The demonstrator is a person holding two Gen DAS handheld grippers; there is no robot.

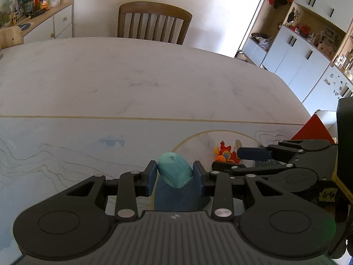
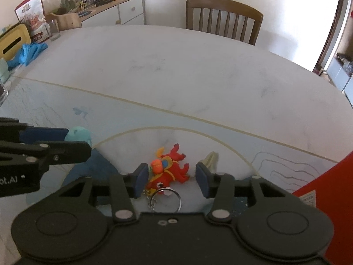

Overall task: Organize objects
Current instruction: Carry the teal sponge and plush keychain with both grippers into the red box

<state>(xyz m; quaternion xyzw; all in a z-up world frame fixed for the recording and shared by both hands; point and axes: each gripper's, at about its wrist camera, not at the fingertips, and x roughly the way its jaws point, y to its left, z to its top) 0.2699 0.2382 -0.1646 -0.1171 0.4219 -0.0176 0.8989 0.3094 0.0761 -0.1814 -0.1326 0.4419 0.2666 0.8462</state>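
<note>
the left gripper (image 1: pixel 175 174) is clamped on a smooth teal mouse (image 1: pixel 175 170) above the tabletop (image 1: pixel 132 77). the right gripper (image 2: pixel 172 180) stands apart around a red keychain figure (image 2: pixel 171 171), probably light and rubbery; its body seems the best hold.

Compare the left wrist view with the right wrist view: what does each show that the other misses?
Only the left wrist view shows the open wall shelving. Only the right wrist view shows the keyring on the red toy, the yellow tissue box, the blue cloth and the glass. Both show the teal object held in the left tool, the red toy, the wooden chair and the sideboard.
</note>
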